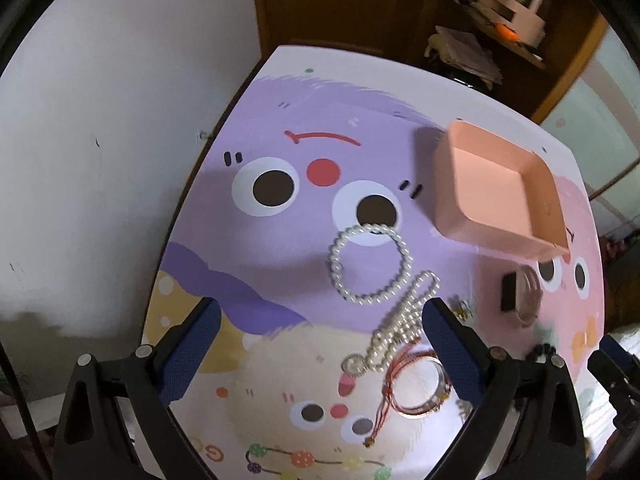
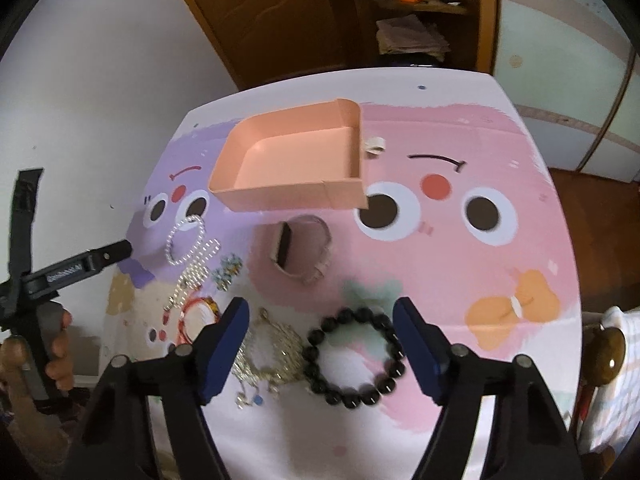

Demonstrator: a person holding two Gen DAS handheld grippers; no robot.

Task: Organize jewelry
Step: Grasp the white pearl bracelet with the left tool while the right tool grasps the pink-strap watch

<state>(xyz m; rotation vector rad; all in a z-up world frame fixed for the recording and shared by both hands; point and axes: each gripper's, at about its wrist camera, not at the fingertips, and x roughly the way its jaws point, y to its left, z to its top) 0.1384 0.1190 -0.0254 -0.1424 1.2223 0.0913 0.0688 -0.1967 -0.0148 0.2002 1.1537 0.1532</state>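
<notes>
Pearl bracelet [image 1: 370,266] lies beside the pink tray [image 1: 500,192], jaws spread.

The cartoon-printed surface [image 2: 460,264] carries a pink tray [image 2: 296,160]; nearer than the tray lie a pearl bracelet [image 1: 370,266], a watch [image 2: 300,252] and a black bead bracelet [image 2: 354,356].

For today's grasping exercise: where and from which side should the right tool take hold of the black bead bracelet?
Grip the near arc of the black bead bracelet, coming straight down. It lies flat as an open ring between the open right tool, so one finger can go inside, one outside.
</notes>
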